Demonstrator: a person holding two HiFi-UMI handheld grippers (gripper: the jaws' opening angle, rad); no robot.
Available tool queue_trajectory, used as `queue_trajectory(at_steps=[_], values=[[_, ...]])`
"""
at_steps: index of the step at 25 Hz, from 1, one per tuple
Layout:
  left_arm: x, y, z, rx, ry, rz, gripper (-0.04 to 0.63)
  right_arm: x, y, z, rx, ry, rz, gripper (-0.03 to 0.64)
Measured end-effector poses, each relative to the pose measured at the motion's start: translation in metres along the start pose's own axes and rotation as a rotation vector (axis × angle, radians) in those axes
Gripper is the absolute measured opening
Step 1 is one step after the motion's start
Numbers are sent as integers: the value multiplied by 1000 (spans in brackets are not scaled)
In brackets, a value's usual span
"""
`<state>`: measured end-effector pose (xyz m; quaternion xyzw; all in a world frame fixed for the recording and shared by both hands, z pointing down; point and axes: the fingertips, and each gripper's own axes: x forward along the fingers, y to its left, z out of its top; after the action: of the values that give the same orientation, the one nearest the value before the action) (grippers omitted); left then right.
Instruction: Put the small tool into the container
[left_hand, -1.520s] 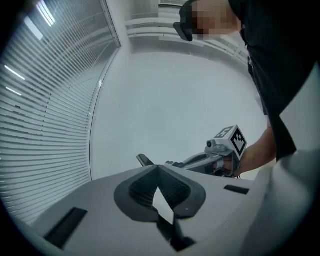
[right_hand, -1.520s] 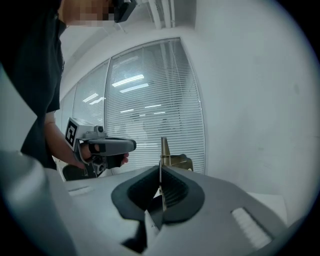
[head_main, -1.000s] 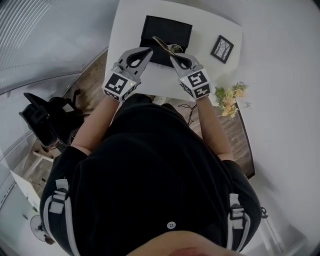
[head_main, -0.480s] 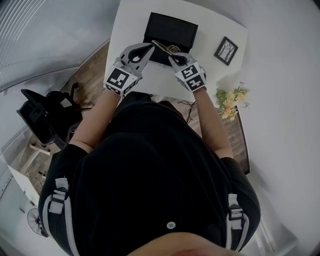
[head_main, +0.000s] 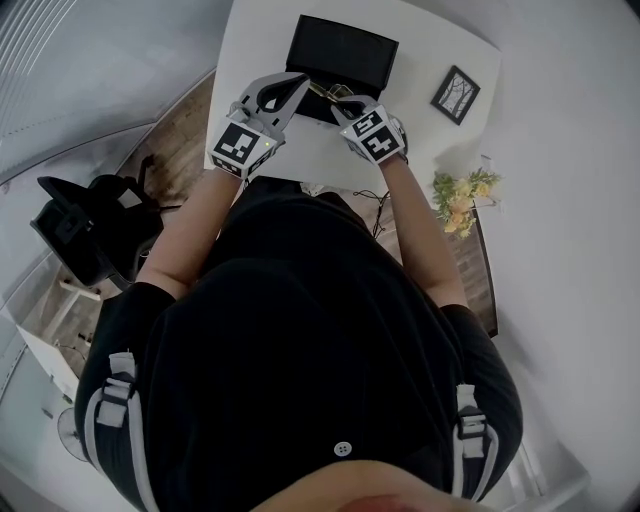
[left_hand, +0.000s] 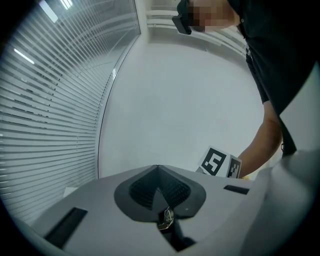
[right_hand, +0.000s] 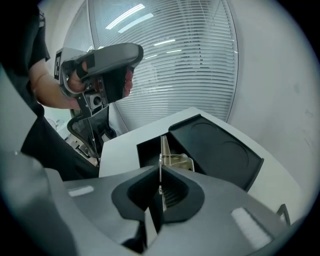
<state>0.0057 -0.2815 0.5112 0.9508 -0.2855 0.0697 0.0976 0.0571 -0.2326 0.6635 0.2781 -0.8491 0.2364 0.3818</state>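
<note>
Small tool (head_main: 325, 90), a thin brass-coloured piece, is held in the right claw (head_main: 345, 100) in the head view, at the top centre of the frame over the lower edge of the black container (head_main: 340, 22) on the white desk (head_main: 260, 60). The left claw (head_main: 298, 82) sits just to its left, whether touching the tool I cannot tell. A small framed picture (head_main: 455, 95) lies at the upper right

Left gripper view: the claw (left_hand: 158, 172) is closed, pads together, with a tiny shiny bit low between them that I cannot identify; window blinds (left_hand: 45, 100) fill the left side

Right gripper view: the claw (right_hand: 160, 172) is clamped on the small tool (right_hand: 177, 161), which stands edge-on at the frame's centre, in front of the container's open compartment (right_hand: 147, 150)
</note>
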Motion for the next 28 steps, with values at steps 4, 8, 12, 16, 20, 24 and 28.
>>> queue_trajectory(at_steps=[4,8,12,16,20,24,28], values=[[4,1,-2,-7,5,-3,8,9,-2,-8,14,45,24,15],[6,4,-1,0,2,-2,8,19,-4,-14,1,75,41,15],[7,7,1,8,-3,1,8,28,-2,-19,9,103,64,15],[8,10,0,8,3,6,8,38,-4,-27,23,140,79,15],[8,12,0,0,-2,3,8,45,-4,-29,21,157,95,18],[6,11,1,0,1,1,8,51,-10,-31,-42,193,46,41],[4,14,2,-1,2,10,8,52,-18,-29,-42,189,20,58]])
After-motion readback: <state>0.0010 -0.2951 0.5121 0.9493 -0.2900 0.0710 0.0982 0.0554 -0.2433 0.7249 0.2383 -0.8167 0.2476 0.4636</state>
